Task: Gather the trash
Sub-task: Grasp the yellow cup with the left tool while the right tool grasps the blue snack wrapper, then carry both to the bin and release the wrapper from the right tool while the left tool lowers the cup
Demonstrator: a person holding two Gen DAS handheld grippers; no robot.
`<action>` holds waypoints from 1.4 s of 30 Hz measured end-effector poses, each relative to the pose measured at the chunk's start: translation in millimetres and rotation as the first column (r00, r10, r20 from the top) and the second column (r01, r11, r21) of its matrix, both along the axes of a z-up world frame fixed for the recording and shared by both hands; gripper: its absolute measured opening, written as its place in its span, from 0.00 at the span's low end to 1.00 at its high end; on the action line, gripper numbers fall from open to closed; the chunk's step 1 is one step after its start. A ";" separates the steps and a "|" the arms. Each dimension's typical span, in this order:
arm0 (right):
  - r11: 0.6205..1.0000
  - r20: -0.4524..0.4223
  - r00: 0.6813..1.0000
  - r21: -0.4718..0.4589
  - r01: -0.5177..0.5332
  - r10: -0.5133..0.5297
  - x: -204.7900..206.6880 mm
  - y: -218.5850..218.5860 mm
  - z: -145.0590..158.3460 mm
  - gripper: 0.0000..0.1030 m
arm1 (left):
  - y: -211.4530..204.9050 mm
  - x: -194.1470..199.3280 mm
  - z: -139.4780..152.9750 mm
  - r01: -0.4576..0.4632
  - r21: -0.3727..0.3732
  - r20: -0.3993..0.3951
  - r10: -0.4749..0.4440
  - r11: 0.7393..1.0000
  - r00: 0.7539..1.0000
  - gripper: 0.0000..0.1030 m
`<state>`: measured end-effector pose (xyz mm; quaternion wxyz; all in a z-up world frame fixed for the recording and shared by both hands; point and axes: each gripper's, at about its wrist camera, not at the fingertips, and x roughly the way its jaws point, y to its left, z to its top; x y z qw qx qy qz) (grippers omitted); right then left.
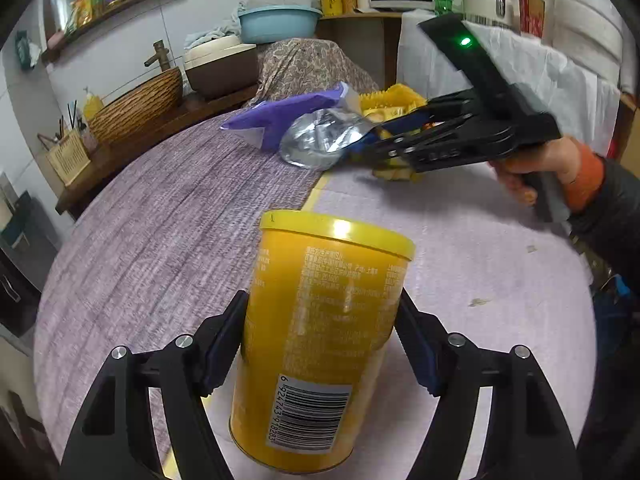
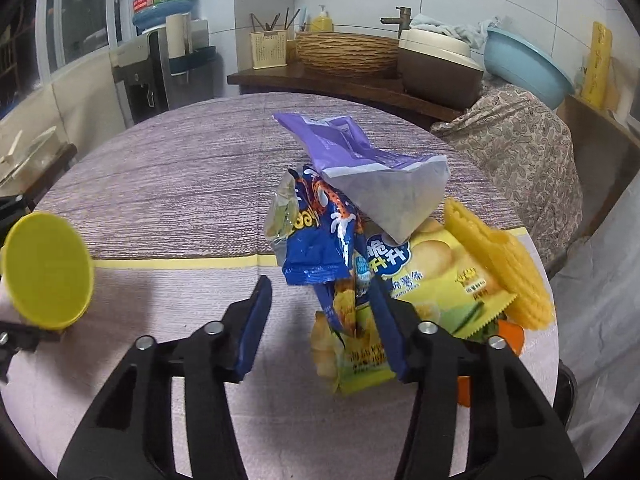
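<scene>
Left wrist view: the left gripper has its jaws clamped on a yellow can above the counter. Right of it, the right gripper stands part open around snack wrappers piled on the counter, pads not pressing.

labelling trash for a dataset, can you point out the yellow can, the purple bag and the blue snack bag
yellow can [image 1: 320, 320], left wrist view, on its printed side wall
purple bag [image 2: 336, 140], right wrist view, on its purple upper face
blue snack bag [image 2: 320, 236], right wrist view, on its printed front
</scene>
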<state>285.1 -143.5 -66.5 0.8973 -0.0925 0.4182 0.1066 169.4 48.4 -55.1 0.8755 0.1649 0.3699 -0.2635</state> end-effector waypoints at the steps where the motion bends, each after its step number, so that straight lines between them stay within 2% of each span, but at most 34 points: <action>1: 1.000 0.000 1.000 -0.007 0.002 -0.002 2.5 1.4 -1.8 0.30 | 0.4 -1.0 -0.1 -0.004 -0.010 0.005 0.004 1.000 1.000 0.69; 3: 1.000 -0.008 1.000 -0.008 0.006 -0.006 3.4 1.6 -4.7 0.17 | -0.2 -5.9 -0.2 -0.013 -0.044 0.009 0.014 0.999 1.000 0.69; 6: 0.999 -0.018 1.000 0.030 -0.011 0.012 -3.0 3.7 -5.7 0.13 | 1.9 -8.0 -0.5 -0.032 -0.073 0.008 0.033 0.997 0.999 0.68; 8: 0.999 -0.015 1.000 0.048 -0.020 0.020 -10.5 5.3 -4.3 0.12 | 3.2 -9.9 0.1 -0.051 -0.089 0.011 0.052 0.995 0.999 0.68; 17: 0.965 -0.017 0.996 0.250 -0.078 0.085 -61.4 5.2 11.4 0.12 | 2.1 -19.4 2.5 -0.111 -0.180 -0.004 0.112 0.978 0.994 0.68; 25: 0.946 0.050 0.997 0.315 -0.073 0.060 -119.0 -9.3 27.7 0.12 | -21.5 -35.6 3.1 -0.126 -0.238 0.017 0.134 0.963 0.991 0.68; 29: 0.939 0.089 0.996 0.344 -0.007 -0.025 -147.3 -36.1 34.6 0.12 | -46.4 -38.4 9.6 -0.088 -0.296 0.010 0.096 0.951 0.995 0.66; 35: 0.914 0.130 0.976 0.390 0.114 -0.177 -181.7 -94.6 47.3 0.12 | -101.2 -33.4 20.0 0.005 -0.316 0.025 0.003 0.949 1.000 0.65; 39: 0.896 0.173 0.939 0.389 0.212 -0.297 -207.8 -142.3 57.1 0.12 | -142.3 -28.8 30.8 0.079 -0.318 0.044 -0.068 0.945 0.997 0.65; 42: 0.869 0.161 0.904 0.385 0.311 -0.396 -220.4 -185.8 53.9 0.12 | -174.0 -24.9 34.9 0.130 -0.314 0.053 -0.119 0.941 0.991 0.65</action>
